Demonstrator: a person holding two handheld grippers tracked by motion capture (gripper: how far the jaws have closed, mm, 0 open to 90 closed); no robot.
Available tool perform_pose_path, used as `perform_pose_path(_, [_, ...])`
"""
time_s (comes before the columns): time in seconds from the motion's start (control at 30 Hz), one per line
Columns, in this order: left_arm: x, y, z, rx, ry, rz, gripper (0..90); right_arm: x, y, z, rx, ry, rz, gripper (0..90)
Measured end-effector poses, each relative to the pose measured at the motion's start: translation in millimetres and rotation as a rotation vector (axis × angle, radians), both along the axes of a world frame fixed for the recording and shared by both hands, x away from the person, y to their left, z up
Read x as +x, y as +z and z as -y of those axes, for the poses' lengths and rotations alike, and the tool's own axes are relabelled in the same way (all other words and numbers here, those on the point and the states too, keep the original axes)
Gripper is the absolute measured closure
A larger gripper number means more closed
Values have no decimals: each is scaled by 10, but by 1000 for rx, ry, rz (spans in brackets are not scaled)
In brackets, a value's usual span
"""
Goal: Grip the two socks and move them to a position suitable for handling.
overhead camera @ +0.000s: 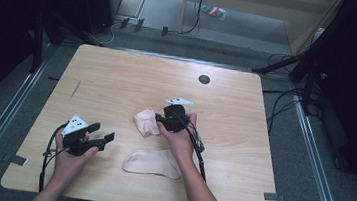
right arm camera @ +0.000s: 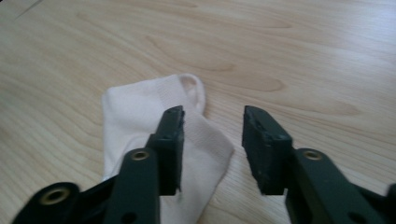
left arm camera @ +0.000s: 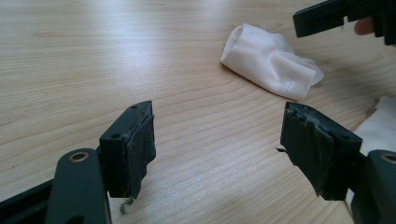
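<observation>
The folded sock [overhead camera: 146,122] lies near the middle of the table [overhead camera: 118,79], just at 9 o'clock of my right gripper [overhead camera: 170,121]. In the right gripper view this sock [right arm camera: 140,116] is under my jaws; they stand apart, with nothing between them, and one jaw is over the cloth while the other is over bare wood. A second sock [overhead camera: 152,162] lies flat toward 6 o'clock, just beside my right wrist, apart from the first one.

My left gripper [overhead camera: 93,139] is at 8 o'clock of the folded sock, well apart from it, and its jaws are also wide apart and empty. In the left gripper view the bundle [left arm camera: 271,60] sits ahead at 1 o'clock.

I judge the risk is this: if I close now, I pinch only 1 thin layer at the edge, and the fold opens when I lift. The smooth wood also lets the cloth slide away.

The socks are pale, soft knit with a ribbed cuff. The jaw pads are black, worn and frayed at the corners.
</observation>
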State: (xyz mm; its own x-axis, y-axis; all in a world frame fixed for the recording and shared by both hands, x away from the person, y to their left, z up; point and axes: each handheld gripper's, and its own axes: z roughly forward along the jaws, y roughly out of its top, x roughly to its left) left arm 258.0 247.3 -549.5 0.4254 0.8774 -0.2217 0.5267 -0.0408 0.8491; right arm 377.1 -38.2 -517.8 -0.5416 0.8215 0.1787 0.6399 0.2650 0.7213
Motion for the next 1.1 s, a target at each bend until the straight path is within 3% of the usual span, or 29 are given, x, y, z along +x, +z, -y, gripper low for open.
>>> perform_pose_path(0.07, [1,0,-1,1,-2,1,266,7,-32,-21,-10,16,9,533])
perform_pose_path(0.1, [2,0,0,-1,1,0,266,19,-87,-59,-39,40,25,463])
perform_pose_path(0.27, [4,0,-6,-3,-2,-2,266,65,-194,-77,-52,30,3,468])
perform_pose_path(0.33, [4,0,-6,-1,-3,-3,266,64,-221,-82,-57,38,1,564])
perform_pose_path(0.37, [4,-1,-2,-1,-1,-1,266,37,-223,-95,-76,54,11,695])
perform_pose_path(0.4, [4,-1,-2,-1,-1,-1,266,29,-216,-98,-82,60,8,755])
perform_pose_path(0.47, [4,-1,0,0,1,-2,266,22,-205,-98,-79,57,3,800])
perform_pose_path(0.5, [9,-2,10,8,-1,-4,265,11,-147,-92,-37,50,-11,823])
perform_pose_path(0.53, [14,0,23,16,-1,-9,262,3,-112,-94,-27,45,-11,830])
perform_pose_path(0.7, [63,13,119,77,0,-35,250,-12,21,-128,-7,51,-14,842])
perform_pose_path(0.73, [136,33,194,39,-35,-41,286,-16,87,-163,1,51,-19,843])
perform_pose_path(0.93, [356,27,502,98,-100,-28,290,-22,308,-277,25,49,-13,838])
perform_pose_path(1.1, [449,-5,602,75,-80,-44,301,-20,448,-345,35,56,-2,837])
